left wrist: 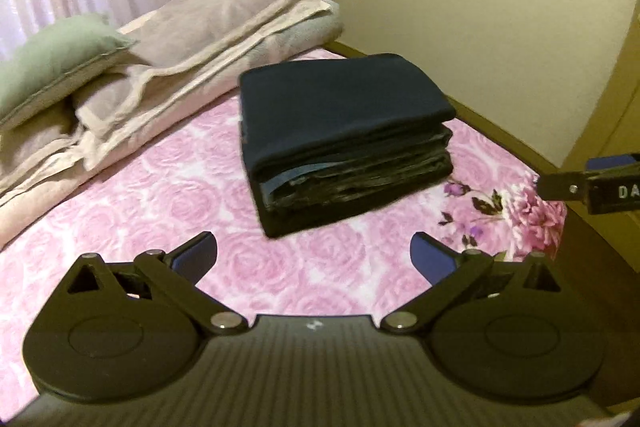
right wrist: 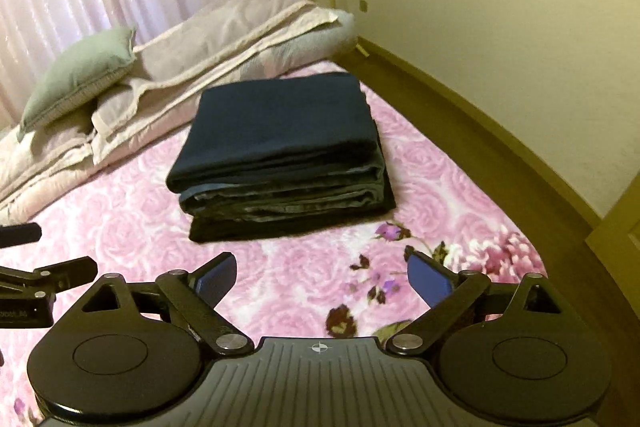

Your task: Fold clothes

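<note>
A: Grippers?
B: Left gripper [left wrist: 314, 255] and right gripper [right wrist: 320, 277] both spread wide, holding nothing.
A: Clothes?
B: Folded dark clothes stack [left wrist: 344, 143] on bed [left wrist: 160, 195], ahead of both, untouched.

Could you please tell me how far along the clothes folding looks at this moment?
Done: a neat stack of folded dark navy clothes sits on the pink rose-patterned bedspread. In hand: nothing; the left tool and right tool are both open and empty, short of the stack. Left: no unfolded garment shows in either view, so the folding looks finished, or nearly so.
</note>
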`<state>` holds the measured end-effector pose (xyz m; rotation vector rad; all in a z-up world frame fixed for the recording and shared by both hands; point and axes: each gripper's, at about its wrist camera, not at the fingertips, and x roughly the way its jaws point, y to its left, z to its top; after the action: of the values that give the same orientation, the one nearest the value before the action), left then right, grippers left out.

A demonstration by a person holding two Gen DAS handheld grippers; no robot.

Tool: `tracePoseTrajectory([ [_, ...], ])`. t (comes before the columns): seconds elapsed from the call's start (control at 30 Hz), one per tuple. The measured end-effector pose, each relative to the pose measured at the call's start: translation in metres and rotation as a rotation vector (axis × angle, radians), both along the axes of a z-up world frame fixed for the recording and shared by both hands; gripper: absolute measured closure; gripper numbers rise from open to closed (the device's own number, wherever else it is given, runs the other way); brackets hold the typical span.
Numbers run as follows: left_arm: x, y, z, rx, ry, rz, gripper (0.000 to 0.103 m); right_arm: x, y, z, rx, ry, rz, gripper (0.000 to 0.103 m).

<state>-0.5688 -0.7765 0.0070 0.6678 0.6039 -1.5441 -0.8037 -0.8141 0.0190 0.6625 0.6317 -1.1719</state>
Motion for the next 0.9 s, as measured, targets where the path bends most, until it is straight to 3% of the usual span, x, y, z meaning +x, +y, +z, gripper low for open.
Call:
tracePoseTrajectory([
  [0.13, 0.002, 0.02, 0.014, -0.025, 0.058, 0.004, 0.002, 0.003, 0.023, 0.008, -0.008, 0.001, -0.018, 0.008],
  [0.33, -0.001, 0.036, 0.017, 0.011, 0.067, -0.009, 0.002, 0.005, 0.048, 0.015, 0.0, 0.019, -0.026, 0.008],
  [0.4, -0.003, 0.04, 0.017, 0.015, 0.035, 0.003, 0.002, 0.005, 0.052, 0.016, 0.001, 0.026, -0.019, 0.008],
  [0.53, -0.011, 0.046, 0.019, -0.018, -0.043, 0.009, 0.002, 0.004, 0.05, 0.019, -0.004, 0.033, 0.009, 0.008],
  [0.9, -0.04, 0.026, 0.025, 0.016, 0.022, 0.08, 0.002, -0.016, 0.027, 0.02, -0.005, 0.023, 0.092, 0.008],
])
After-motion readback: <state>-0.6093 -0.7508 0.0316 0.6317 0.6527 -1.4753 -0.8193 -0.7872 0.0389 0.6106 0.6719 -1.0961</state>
